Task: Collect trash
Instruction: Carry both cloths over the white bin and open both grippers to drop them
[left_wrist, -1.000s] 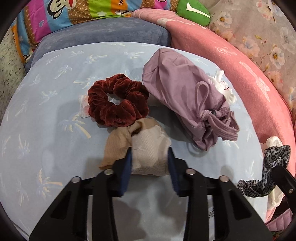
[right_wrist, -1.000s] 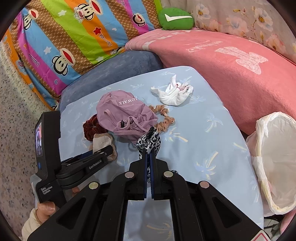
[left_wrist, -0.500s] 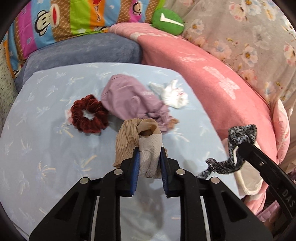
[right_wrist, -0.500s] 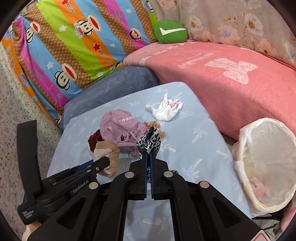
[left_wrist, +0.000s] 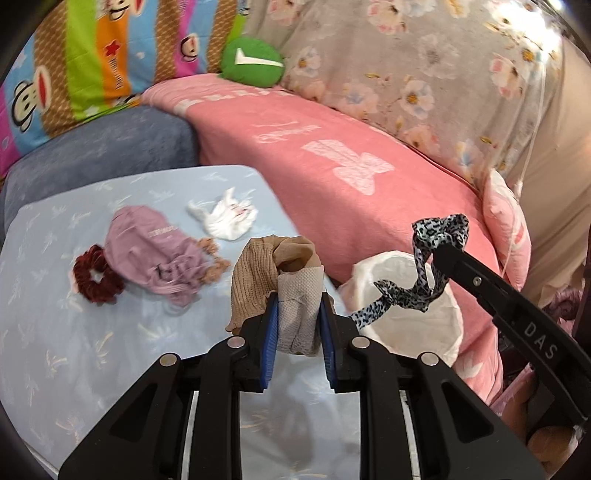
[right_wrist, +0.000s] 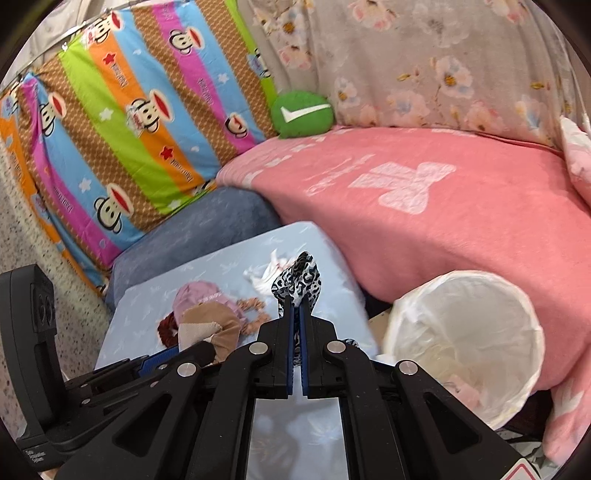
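A: How does the beige cloth (left_wrist: 275, 271) sit?
B: Bunched upright, long axis toward twelve o'clock, clamped in the left gripper (left_wrist: 297, 321), whose jaws have just closed on it.
A: The other?
B: The right gripper (right_wrist: 294, 321) pinches a leopard-print band (right_wrist: 299, 277) above the blue sheet (left_wrist: 74, 332); a white-lined bin (right_wrist: 465, 343) stands at three o'clock.

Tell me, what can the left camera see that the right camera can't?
Only the left wrist view shows a person's hand at the lower right, and the leopard strip hanging full length over the bin. Only the right wrist view shows the left gripper's camera block and speckled floor. Both show the beige stocking, purple bag, red scrunchie, white rag and green cushion.
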